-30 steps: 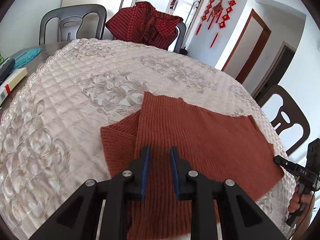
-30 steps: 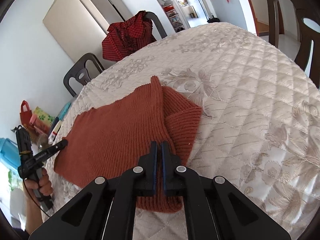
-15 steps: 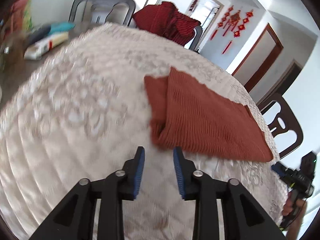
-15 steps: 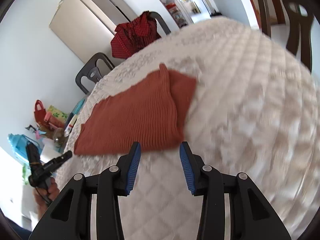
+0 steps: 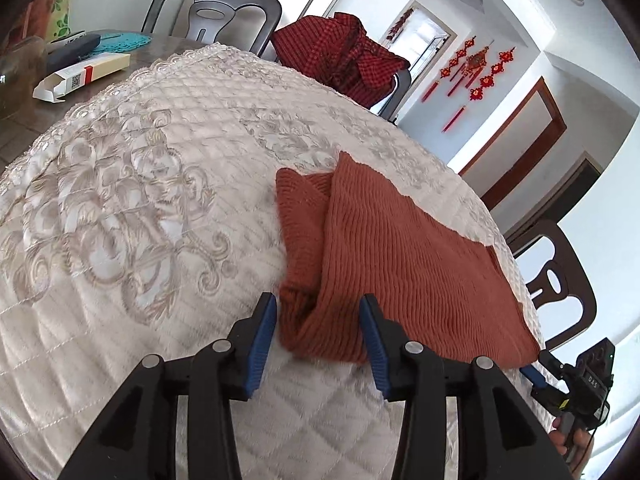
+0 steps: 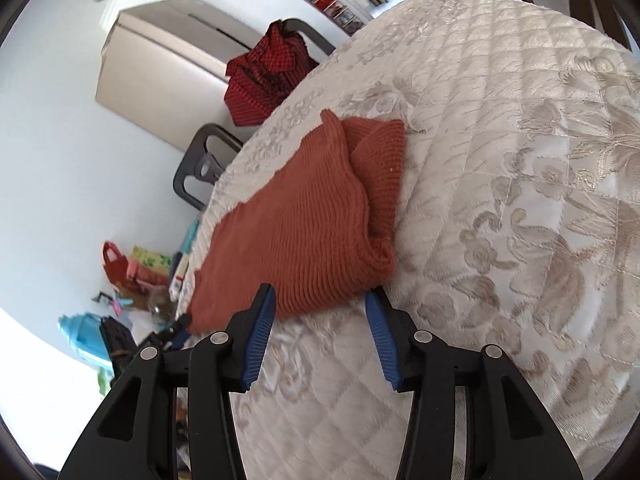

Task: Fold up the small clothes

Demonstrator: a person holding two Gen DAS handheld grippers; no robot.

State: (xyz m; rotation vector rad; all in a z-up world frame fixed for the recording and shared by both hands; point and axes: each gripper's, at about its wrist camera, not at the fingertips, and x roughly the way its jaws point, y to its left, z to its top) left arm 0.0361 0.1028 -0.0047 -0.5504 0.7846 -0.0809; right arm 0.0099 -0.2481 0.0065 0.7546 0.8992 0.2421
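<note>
Both claws, left claw (image 5: 318, 330) and right claw (image 6: 320, 326), have just spread, empty, by the rust sweater (image 5: 400, 264).

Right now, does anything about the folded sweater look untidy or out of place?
Yes. The sweater is not folded squarely: a sleeve sticks out past its left edge in the left wrist view, and the near corner is bunched, not flat. Nothing looks damaged.

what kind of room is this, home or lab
Most likely a home dining room. A round table under a quilted cloth has dining chairs around it, a fridge stands by the wall, and red knot decorations hang beside a doorway. A rust sweater lies on the cloth.
</note>
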